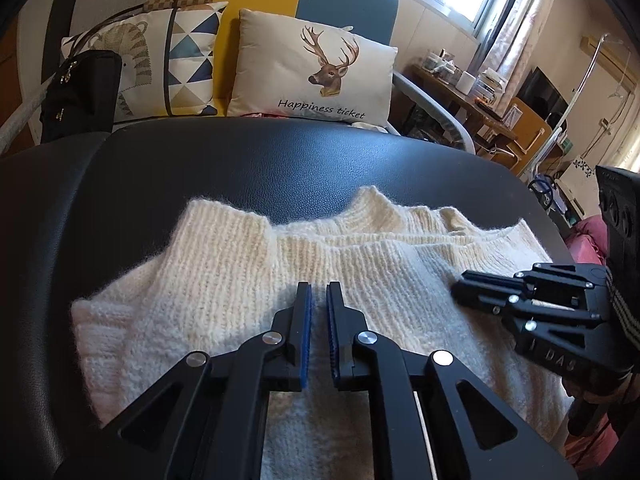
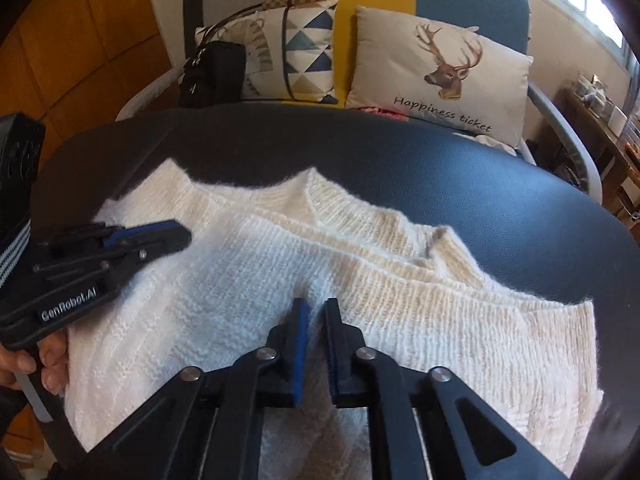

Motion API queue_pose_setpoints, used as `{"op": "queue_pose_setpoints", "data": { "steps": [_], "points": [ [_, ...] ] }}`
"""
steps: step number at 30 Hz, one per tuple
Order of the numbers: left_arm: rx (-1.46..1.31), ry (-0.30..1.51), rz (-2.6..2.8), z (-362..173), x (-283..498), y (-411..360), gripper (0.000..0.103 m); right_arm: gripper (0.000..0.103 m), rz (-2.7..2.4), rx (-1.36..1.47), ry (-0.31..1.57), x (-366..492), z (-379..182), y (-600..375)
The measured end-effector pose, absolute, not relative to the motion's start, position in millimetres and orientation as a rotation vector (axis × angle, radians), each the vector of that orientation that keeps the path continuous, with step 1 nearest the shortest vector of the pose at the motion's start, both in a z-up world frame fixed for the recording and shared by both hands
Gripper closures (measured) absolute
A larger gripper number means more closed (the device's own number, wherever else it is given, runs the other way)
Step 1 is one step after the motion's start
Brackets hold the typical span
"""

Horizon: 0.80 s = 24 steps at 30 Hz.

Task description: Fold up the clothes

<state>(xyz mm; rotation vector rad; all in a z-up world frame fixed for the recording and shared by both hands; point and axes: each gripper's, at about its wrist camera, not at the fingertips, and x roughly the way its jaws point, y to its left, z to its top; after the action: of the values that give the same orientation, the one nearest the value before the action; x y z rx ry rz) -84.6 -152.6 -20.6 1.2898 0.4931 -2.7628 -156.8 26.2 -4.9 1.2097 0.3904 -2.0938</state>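
A: Sweater [image 1: 248,280] — cream, chunky rib knit, fuzzy at the edges. Lies flat on the black leather-look worktop [image 1: 280,160], filling the lower half of both frames.

B: Layers?

A: Folded over itself. Several ribbed edges stack in bands across the middle of the frame, one hem behind another. In the left wrist view a ribbed cuff or corner stands up at centre left, and a small peak of knit rises at top centre of the garment. Lower left, the knit bulges in a soft roll.

B: Colour even?

A: Whiter where the window light hits, warmer cream along the far bands in the right wrist view.

B: Left tongs [image 1: 319,292]?

A: Low centre of their own frame, over the knit. Blue pads nearly together, a narrow slit between them, no fabric caught there. Closed, empty.

B: Right tongs [image 2: 316,308]?

A: Same posture in their own view: pads drawn close, only sweater surface visible behind the gap. Closed on nothing. Seen from the left camera they sit at the right edge, tips low on the sweater; contact I cannot tell.

B: Hands?

A: Fingers [image 2: 54,364] on the left handle, lower left of the right wrist view.

B: Behind the worktop?

A: A deer cushion [image 1: 316,68] at upper centre, a triangle-print cushion [image 1: 188,56] to its left.
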Motion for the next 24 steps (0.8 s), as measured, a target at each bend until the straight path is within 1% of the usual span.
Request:
{"op": "queue_pose_setpoints", "data": {
  "steps": [1,4,8,10,14,15,17,18,20,21,23,24],
  "points": [
    [1.289,0.482,-2.768,-20,-84,-151,0.093,0.098,-2.097,1.203,0.381,-158,-1,28],
    [1.269,0.444,-2.780,-16,-83,-146,0.093,0.098,-2.085,1.193,0.434,-161,1,25],
    [1.205,0.438,-2.830,-2,-82,-140,0.093,0.099,-2.128,1.136,0.388,-165,17,31],
    [1.262,0.399,-2.804,-9,-93,-137,0.093,0.103,-2.148,1.119,0.399,-169,20,30],
    [1.315,0.450,-2.748,-23,-98,-141,0.093,0.103,-2.138,1.234,0.399,-187,-10,29],
    [1.295,0.474,-2.757,-19,-93,-143,0.092,0.103,-2.126,1.254,0.367,-188,-15,33],
    [1.278,0.493,-2.778,-10,-84,-145,0.085,0.103,-2.112,1.269,0.241,-186,-12,48],
    [1.306,0.498,-2.782,-10,-82,-147,0.078,0.102,-2.093,1.278,0.182,-184,-8,56],
    [1.375,0.493,-2.784,-11,-83,-148,0.078,0.090,-2.054,1.293,0.067,-181,-1,72],
    [1.404,0.479,-2.786,-13,-85,-148,0.078,0.081,-2.038,1.296,0.066,-177,-1,73],
    [1.458,0.449,-2.789,-15,-91,-145,0.075,0.080,-2.007,1.300,0.076,-169,-1,74],
    [1.483,0.433,-2.791,-16,-94,-140,0.070,0.079,-1.992,1.303,0.082,-164,0,75]
  ]
}}
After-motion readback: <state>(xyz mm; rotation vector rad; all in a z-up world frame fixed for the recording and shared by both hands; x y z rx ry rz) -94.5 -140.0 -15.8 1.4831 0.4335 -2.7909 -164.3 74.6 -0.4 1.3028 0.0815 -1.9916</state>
